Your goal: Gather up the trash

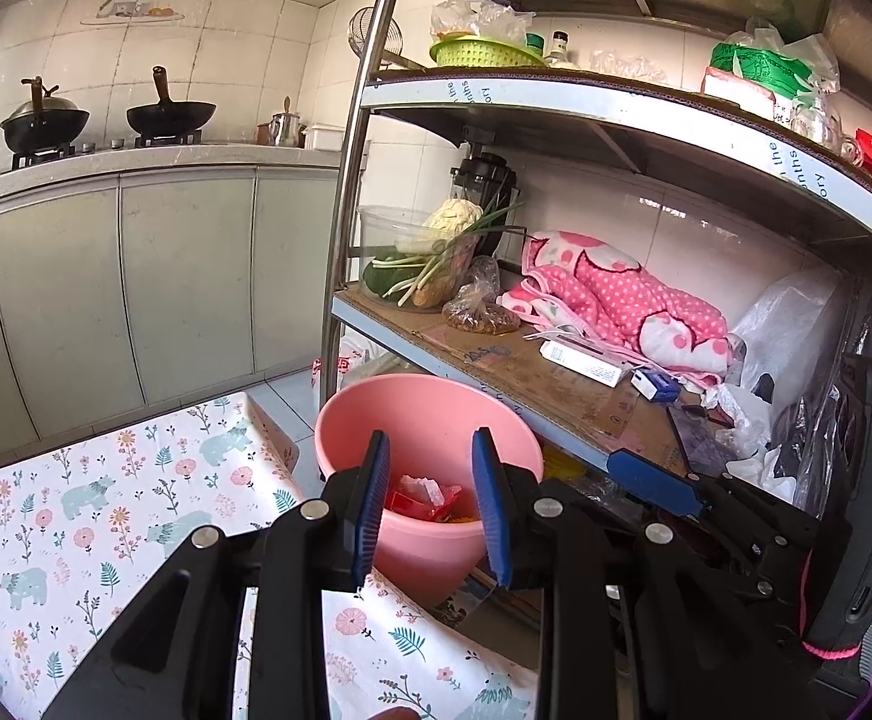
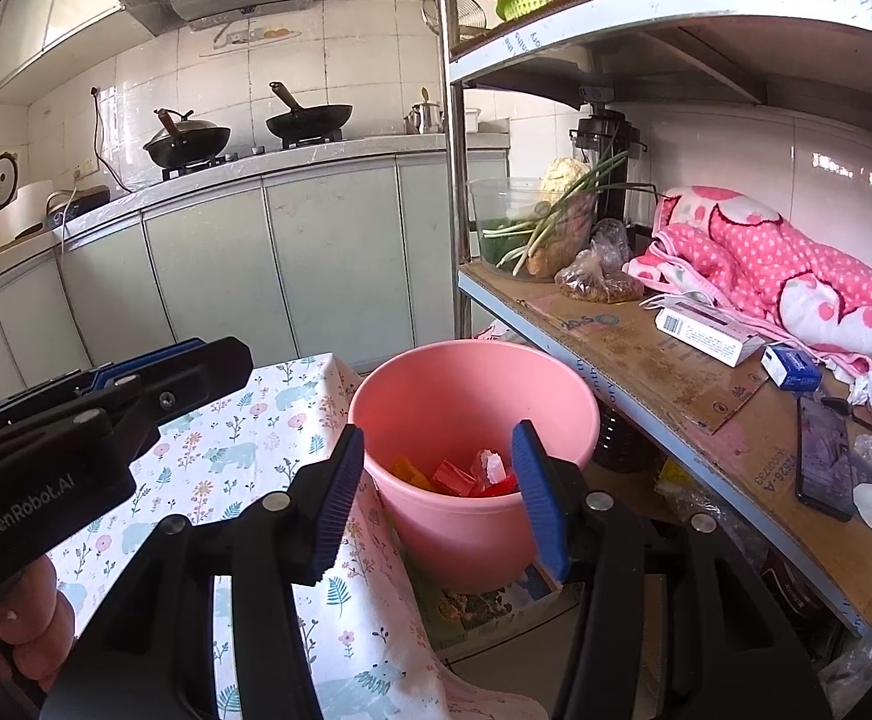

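A kitchen corner: a steel shelf rack (image 1: 556, 360) fills the right of both frames, a table under a floral cloth (image 1: 76, 510) takes the lower left, and between them a pink bucket (image 2: 472, 516) stands at lower centre. You hold both claws up in front of that bucket. The left gripper (image 1: 430, 510) is released, its blue pads apart with nothing between them; the right gripper (image 2: 436, 498) is likewise released and empty, its jaws the wider of the two. The collected trash (image 2: 466, 474), red and orange wrappers with a crumpled white scrap, lies in the bottom of the bucket, ahead of and below both claws and framed in each gap. Neither hand looks clearly nearer; the bucket's mouth faces up, so any drop goes in from above. The right wrist view alone shows your fingers (image 2: 28, 630) wrapped on the left tool at lower left, plus a dark phone (image 2: 826, 462) on the shelf board at right. The left wrist view alone shows the right tool's camera housing, a green light on it, at the right edge.
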A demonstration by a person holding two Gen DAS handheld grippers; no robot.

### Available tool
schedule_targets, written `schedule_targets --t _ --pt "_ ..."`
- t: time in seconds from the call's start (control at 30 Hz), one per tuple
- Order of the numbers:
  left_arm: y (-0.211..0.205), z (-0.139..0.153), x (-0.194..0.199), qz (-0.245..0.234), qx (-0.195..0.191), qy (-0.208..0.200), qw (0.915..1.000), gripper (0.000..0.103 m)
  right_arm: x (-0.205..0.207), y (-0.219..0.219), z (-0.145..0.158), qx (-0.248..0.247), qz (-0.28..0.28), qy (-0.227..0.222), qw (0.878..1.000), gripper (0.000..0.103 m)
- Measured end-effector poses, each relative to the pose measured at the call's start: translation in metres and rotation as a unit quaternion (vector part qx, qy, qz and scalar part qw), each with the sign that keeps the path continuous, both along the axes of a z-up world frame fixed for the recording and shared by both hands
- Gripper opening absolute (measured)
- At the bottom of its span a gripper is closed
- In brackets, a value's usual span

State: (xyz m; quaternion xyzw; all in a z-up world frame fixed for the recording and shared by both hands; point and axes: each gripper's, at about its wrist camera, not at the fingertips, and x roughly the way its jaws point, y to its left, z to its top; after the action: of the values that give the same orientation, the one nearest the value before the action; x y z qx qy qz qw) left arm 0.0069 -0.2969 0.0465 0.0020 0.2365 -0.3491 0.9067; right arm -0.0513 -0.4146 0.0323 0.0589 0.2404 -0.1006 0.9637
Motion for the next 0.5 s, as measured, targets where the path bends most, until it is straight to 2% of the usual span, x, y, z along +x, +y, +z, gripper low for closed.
schedule_targets --t 0.5 --pt "0.013 0.004 -0.009 0.0 -0.007 -0.006 1.0 0.027 -0.003 0.009 0.003 -0.007 0.006 0.001 1.0 0.052"
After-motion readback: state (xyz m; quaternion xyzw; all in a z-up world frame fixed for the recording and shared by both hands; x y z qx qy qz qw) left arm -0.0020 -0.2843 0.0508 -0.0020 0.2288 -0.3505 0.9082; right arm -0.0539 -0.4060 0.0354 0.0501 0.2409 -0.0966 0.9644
